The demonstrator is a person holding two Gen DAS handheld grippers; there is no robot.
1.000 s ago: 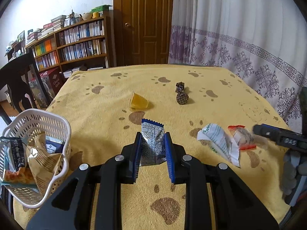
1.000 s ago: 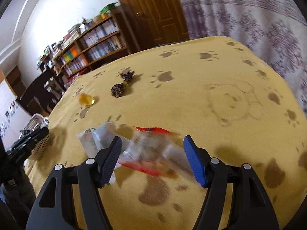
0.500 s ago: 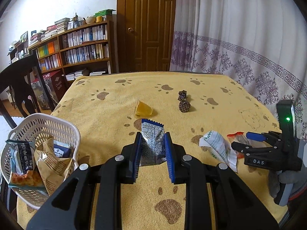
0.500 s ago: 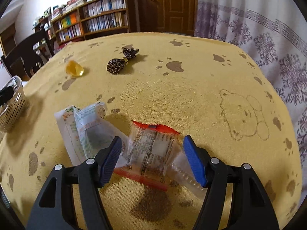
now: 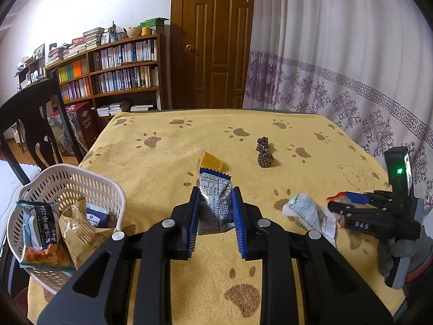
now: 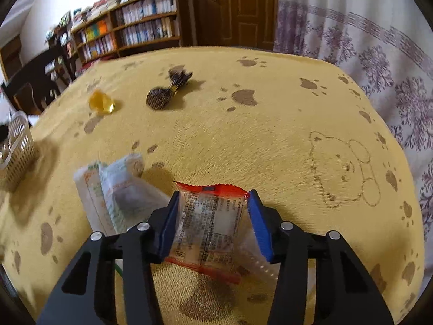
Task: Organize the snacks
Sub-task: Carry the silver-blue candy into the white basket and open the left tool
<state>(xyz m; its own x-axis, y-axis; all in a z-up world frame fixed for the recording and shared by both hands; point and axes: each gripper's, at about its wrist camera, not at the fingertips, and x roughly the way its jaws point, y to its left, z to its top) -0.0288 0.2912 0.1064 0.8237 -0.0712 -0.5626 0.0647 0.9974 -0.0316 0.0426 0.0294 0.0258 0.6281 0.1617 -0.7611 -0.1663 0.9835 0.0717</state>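
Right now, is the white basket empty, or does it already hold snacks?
Not empty. The white basket at the table's left edge holds several packets: a tan crinkled bag, a dark-labelled packet and a small blue packet.

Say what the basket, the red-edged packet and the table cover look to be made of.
Basket: likely moulded plastic, matte off-white, with slotted walls.
Red-edged packet: thin clear plastic film, glossy and crinkled, contents showing through.
Table cover: soft plush or terry fabric, matte yellow, with a visible fuzzy nap.
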